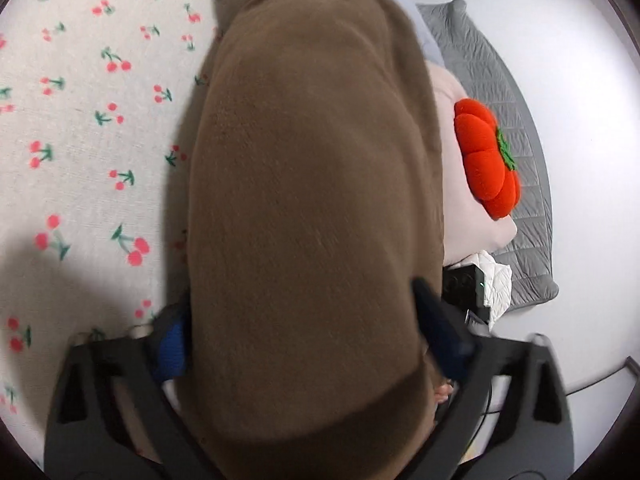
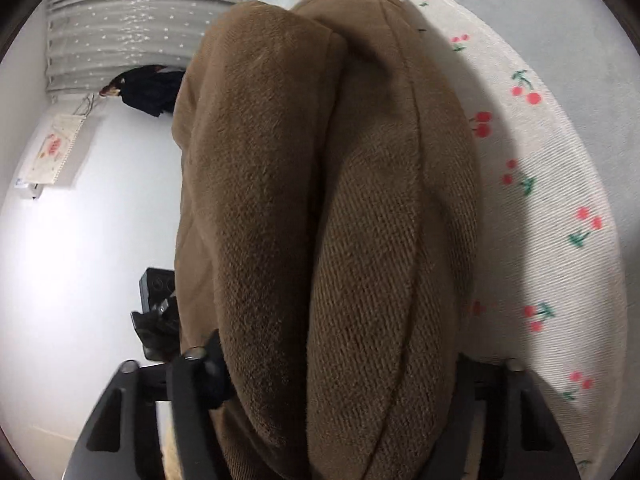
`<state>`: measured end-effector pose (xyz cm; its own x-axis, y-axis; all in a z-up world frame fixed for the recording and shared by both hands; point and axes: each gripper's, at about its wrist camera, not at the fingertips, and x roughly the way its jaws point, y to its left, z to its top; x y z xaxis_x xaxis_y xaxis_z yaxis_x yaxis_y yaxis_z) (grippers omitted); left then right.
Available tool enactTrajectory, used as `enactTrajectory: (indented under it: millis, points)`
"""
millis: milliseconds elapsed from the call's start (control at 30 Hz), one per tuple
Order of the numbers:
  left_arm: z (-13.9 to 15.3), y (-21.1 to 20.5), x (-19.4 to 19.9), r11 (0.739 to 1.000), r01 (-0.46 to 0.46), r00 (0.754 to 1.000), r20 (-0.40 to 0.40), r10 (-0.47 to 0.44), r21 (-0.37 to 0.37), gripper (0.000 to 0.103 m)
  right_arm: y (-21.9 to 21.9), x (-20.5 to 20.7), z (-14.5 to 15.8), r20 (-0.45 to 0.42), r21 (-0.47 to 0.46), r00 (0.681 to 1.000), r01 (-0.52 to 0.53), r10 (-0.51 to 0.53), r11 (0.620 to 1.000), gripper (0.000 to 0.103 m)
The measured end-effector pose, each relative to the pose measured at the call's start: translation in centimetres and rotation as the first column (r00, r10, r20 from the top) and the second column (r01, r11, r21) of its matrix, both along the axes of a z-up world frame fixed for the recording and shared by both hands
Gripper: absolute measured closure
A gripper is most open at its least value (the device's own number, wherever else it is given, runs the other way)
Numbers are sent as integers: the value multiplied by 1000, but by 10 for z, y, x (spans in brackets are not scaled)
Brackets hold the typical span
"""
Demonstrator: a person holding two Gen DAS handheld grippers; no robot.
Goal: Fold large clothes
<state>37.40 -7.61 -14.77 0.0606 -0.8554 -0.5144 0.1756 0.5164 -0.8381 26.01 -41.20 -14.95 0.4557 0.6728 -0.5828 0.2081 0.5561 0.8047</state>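
Jaws of both grippers stand apart with the brown garment bunched between them; actual pinch unclear
Left gripper and right gripper fingertips vanish under it; cherry-print rug lies beneath

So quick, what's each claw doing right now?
Left claw: fingers either side of the brown garment; grip cannot be told.
Right claw: brown garment between its fingers; grip cannot be told.

We see brown fleece garment bunched in thick folds btwn right gripper fingers, filling mid-frame. Whether pads press on it, can't tell. Cherry-print mat under it, garment over mat's left edge. Curtain top left.
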Motion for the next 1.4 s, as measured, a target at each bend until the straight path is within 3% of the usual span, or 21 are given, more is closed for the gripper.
enactTrajectory:
  millis: [33, 67, 167, 333, 467, 533, 567, 600, 633, 767, 900, 1000, 1100, 1167, 1200, 1233, 1333, 1400]
  points:
    - [7, 2, -5, 1000, -5, 1000, 22, 4, 13, 29, 4, -3, 8, 26, -17, 1000, 3, -2, 1000, 57]
    - [20, 4, -11, 1000, -7, 998, 59, 5, 29, 35, 9, -7, 19, 61, -39, 998, 1, 2, 999, 60]
    - [49, 19, -26, 998, -33, 994, 104, 28, 47, 37, 34, -19, 54, 155, -49, 987, -32, 39, 998, 62]
    - [78, 80, -57, 994, -64, 993, 101, 55, 84, 37, 98, -36, 91, 194, -79, 968, -144, 157, 986, 62]
    - [57, 130, -79, 982, -111, 992, 72, 101, 150, 29, 154, -47, 77, 161, -67, 956, -236, 244, 969, 61]
    - [38, 146, -86, 957, -158, 987, 74, 144, 244, 26, 175, -47, 52, 78, -67, 960, -264, 269, 962, 49]
    - [33, 152, -93, 931, -195, 980, 106, 171, 308, 25, 183, -49, 38, 16, -97, 962, -268, 271, 958, 45]
    - [35, 156, -101, 932, -213, 974, 136, 180, 292, 24, 186, -51, 30, -27, -133, 964, -266, 264, 955, 36]
    - [39, 160, -108, 934, -227, 969, 162, 187, 276, 24, 187, -56, 23, -49, -158, 967, -253, 248, 954, 34]
    - [67, 167, -147, 912, -283, 922, 347, 174, 295, 24, 158, -84, 51, 47, -156, 994, -93, 102, 983, 34]
    - [71, 165, -176, 926, -288, 867, 477, 143, 246, 24, 151, -125, 95, 196, -224, 981, 28, 16, 974, 34]
    - [66, 164, -190, 935, -280, 840, 526, 130, 216, 25, 183, -144, 108, 270, -188, 956, -64, 114, 980, 34]
    - [64, 157, -190, 945, -260, 834, 539, 115, 201, 27, 226, -143, 92, 182, -245, 963, -150, 198, 958, 34]
    - [63, 154, -190, 942, -273, 817, 563, 121, 193, 28, 251, -126, 69, 76, -334, 980, -151, 186, 931, 44]
    - [64, 153, -191, 941, -280, 810, 573, 124, 191, 29, 257, -118, 63, 72, -331, 980, -150, 184, 932, 71]
    - [64, 153, -191, 940, -283, 802, 584, 125, 188, 30, 264, -120, 63, 84, -312, 978, -155, 190, 937, 80]
    - [70, 153, -198, 957, -248, 782, 615, 106, 150, 38, 272, -143, 100, 276, -292, 944, -96, 180, 952, 86]
    - [67, 145, -201, 964, -198, 778, 626, 46, 175, 47, 270, -155, 116, 348, -284, 921, -74, 175, 956, 87]
